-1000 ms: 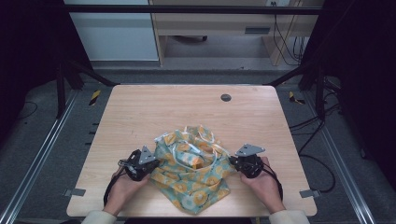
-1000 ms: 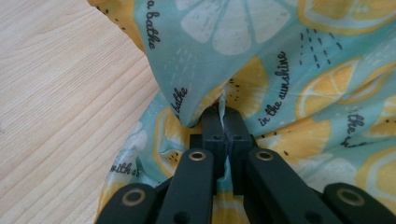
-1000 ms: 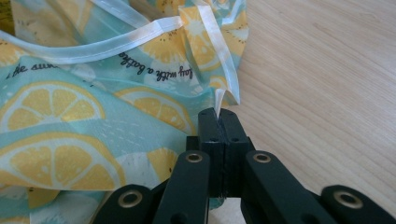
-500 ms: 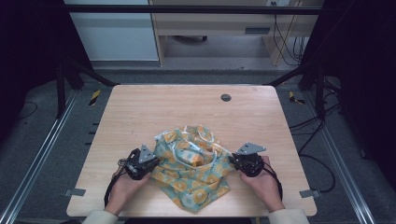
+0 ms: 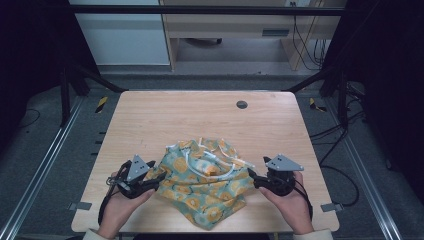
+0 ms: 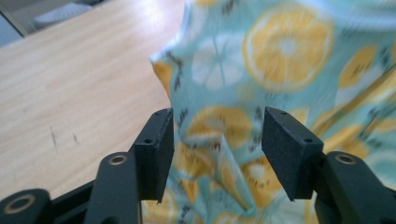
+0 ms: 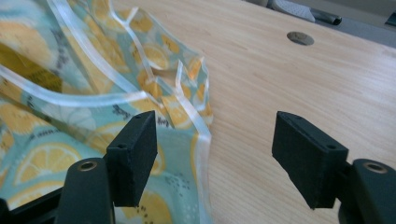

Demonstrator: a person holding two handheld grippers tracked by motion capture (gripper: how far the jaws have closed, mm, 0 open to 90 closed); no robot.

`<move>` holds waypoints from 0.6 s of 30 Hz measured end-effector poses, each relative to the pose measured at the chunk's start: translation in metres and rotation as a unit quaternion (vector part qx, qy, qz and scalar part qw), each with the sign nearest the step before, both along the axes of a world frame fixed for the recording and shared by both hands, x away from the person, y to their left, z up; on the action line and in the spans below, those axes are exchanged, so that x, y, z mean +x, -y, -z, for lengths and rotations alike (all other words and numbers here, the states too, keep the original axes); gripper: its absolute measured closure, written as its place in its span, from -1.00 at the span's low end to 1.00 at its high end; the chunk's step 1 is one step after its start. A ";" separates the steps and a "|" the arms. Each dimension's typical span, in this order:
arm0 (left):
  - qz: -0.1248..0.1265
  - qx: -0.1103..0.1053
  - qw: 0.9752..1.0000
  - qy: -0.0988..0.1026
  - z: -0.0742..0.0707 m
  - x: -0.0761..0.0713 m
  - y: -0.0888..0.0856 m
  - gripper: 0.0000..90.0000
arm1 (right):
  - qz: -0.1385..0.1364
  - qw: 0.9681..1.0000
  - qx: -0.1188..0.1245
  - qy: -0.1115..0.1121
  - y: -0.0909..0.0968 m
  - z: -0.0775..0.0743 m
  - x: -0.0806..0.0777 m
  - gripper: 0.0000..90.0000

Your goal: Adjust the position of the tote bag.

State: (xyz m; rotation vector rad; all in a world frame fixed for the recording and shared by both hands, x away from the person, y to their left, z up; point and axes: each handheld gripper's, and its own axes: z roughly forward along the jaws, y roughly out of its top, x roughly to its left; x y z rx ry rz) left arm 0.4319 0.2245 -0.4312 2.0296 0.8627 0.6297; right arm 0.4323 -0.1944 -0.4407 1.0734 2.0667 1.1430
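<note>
**Cloth between both tongs, neither one gripping**

One cloth [image 5: 207, 185], teal with a lemon-slice print and white trim, lies crumpled on the table [image 5: 165, 117] between the two grippers. Left gripper [image 5: 155, 176] sits at its left edge, right gripper [image 5: 251, 176] at its right edge, tips pointing inward at each other across the fabric.

Left gripper: jaws have just been opening and stand apart. In the left gripper view a fold of cloth [image 6: 280, 70] rises in the gap between the pads [image 6: 156, 149], but the pads don't press on it. Fabric spreads ahead and to the right of the jaws; bare wood to the left.

Right gripper: jaws also just opened, wide gap. In the right gripper view the trimmed edge of the cloth [image 7: 70, 93] lies by the left jaw and reaches a little way into the gap; the rest of the gap is bare table. No pad contact that I can see.

Counts: one cloth, two grippers, two hands, one table. One small dark round disc [image 5: 242, 104] on the table, well beyond both grippers, past the far side of the cloth. Left hand [image 5: 117, 210] and right hand [image 5: 290, 205] each hold their gripper from below the cloth's near side.
</note>
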 end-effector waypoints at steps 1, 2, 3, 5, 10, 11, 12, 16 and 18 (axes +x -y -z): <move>0.001 -0.005 1.000 0.002 -0.005 0.003 0.002 -0.06 | 0.000 1.000 0.000 0.004 -0.001 -0.002 -0.001 -0.30; 0.001 -0.005 1.000 0.002 -0.010 0.006 0.004 -0.08 | 0.001 1.000 0.001 0.006 -0.001 -0.004 -0.001 -0.30; 0.002 -0.004 1.000 0.003 -0.018 0.011 0.009 -0.10 | 0.002 1.000 0.001 0.007 -0.002 -0.005 -0.001 -0.29; 0.009 -0.003 1.000 0.000 -0.030 0.021 0.018 -0.14 | -0.001 1.000 0.003 0.008 -0.003 -0.007 -0.002 -0.26; 0.026 0.025 0.999 -0.032 -0.057 0.059 0.056 -0.22 | -0.006 1.000 0.009 0.005 -0.008 -0.010 0.000 -0.28; 0.025 0.017 0.999 -0.039 -0.057 0.066 0.061 -0.22 | -0.008 1.000 0.010 0.005 -0.008 -0.010 0.001 -0.29; 0.028 0.016 0.998 -0.047 -0.058 0.074 0.066 -0.23 | -0.010 1.000 0.010 0.004 -0.009 -0.010 0.002 -0.30; 0.034 0.034 0.995 -0.092 -0.052 0.099 0.087 -0.27 | -0.014 1.000 0.008 -0.001 -0.011 -0.015 0.014 -0.29; 0.038 0.061 0.991 -0.110 -0.046 0.104 0.096 -0.17 | -0.015 1.000 0.005 0.002 -0.013 -0.020 0.021 -0.24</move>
